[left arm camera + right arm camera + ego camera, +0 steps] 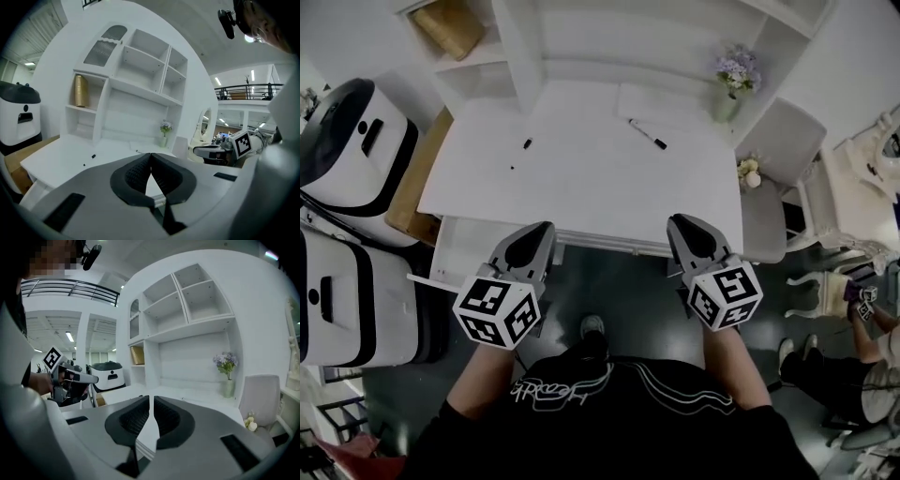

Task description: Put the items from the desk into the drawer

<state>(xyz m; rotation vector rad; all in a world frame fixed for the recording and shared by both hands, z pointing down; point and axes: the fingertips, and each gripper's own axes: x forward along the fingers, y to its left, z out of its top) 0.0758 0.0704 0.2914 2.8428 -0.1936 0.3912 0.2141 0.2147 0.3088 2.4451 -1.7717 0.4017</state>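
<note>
Marker: flat on the desk, far right part, near the vase, well apart from both my claws.
Marker axis: slantwise, far-left to near-right; the thicker dark end points near-right, toward me.
Left claw: jaws together, nothing in them, at the desk's near edge.
Right claw: jaws together too, empty.
Drawer: I cannot pick it out for certain.
Step, as I judge: reaching not yet begun.
Doing it well: spread my right jaws, come down over the barrel's middle, jaws across its length; a round pen may roll.
</note>
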